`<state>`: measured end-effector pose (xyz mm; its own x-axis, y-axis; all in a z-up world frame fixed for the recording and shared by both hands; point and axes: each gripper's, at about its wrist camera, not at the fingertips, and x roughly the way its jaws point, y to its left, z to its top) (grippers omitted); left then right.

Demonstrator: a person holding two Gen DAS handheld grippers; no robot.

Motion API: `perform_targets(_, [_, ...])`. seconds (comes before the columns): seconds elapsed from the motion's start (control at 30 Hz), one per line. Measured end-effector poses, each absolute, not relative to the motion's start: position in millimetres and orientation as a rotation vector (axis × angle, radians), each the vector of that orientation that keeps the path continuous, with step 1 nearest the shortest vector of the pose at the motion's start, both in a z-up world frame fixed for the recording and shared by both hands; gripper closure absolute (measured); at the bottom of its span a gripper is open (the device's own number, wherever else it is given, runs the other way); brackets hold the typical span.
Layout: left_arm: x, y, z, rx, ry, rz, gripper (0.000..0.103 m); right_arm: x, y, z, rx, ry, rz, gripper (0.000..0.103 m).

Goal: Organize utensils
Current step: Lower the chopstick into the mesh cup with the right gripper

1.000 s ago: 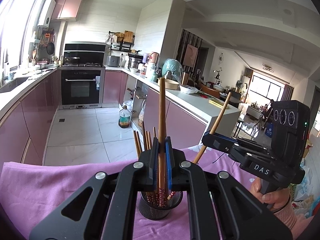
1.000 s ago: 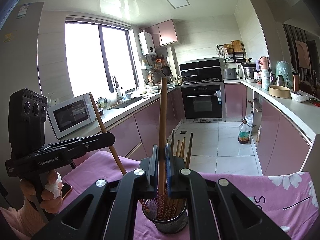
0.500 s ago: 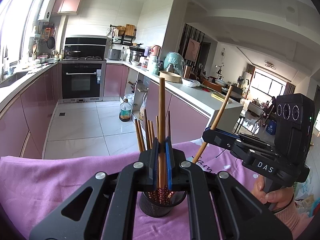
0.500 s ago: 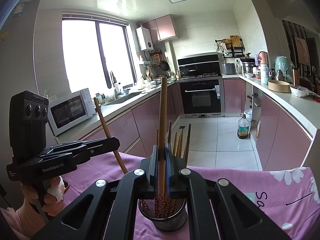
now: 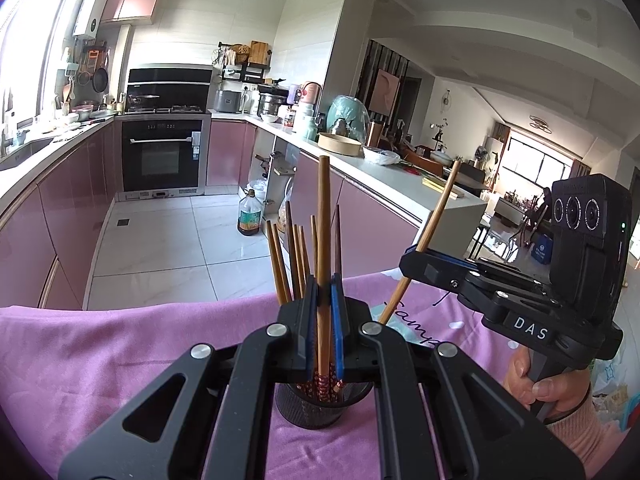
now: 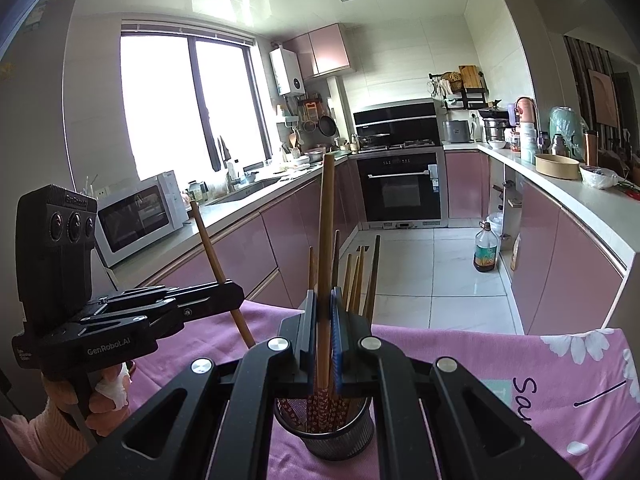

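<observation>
A black mesh utensil cup stands on the pink cloth and holds several wooden chopsticks. My left gripper is shut on one upright chopstick, whose patterned lower end is inside the cup. My right gripper is shut on another upright chopstick, its lower end also in the cup. In the left wrist view the right gripper shows at the right with its chopstick slanted. In the right wrist view the left gripper shows at the left.
The pink cloth covers the table under the cup. Beyond it lie the tiled kitchen floor, pink cabinets, an oven and an oil bottle. A microwave stands on the left counter.
Both grippers have lowered their chopsticks further into the cup and tilted the view down slightly; the cup's chopsticks now stand higher in both views.
</observation>
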<state>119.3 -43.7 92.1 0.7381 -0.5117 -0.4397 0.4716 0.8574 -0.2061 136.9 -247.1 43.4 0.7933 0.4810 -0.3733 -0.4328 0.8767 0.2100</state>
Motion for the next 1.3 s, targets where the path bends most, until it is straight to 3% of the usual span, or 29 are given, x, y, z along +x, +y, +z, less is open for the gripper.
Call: perform_targets(1.3, [160.5, -59.6, 64.4, -0.068, 0.583, -0.548, 0.096, 152.9, -241.4, 19.2, 0.109, 0.499, 0.493, 0.098])
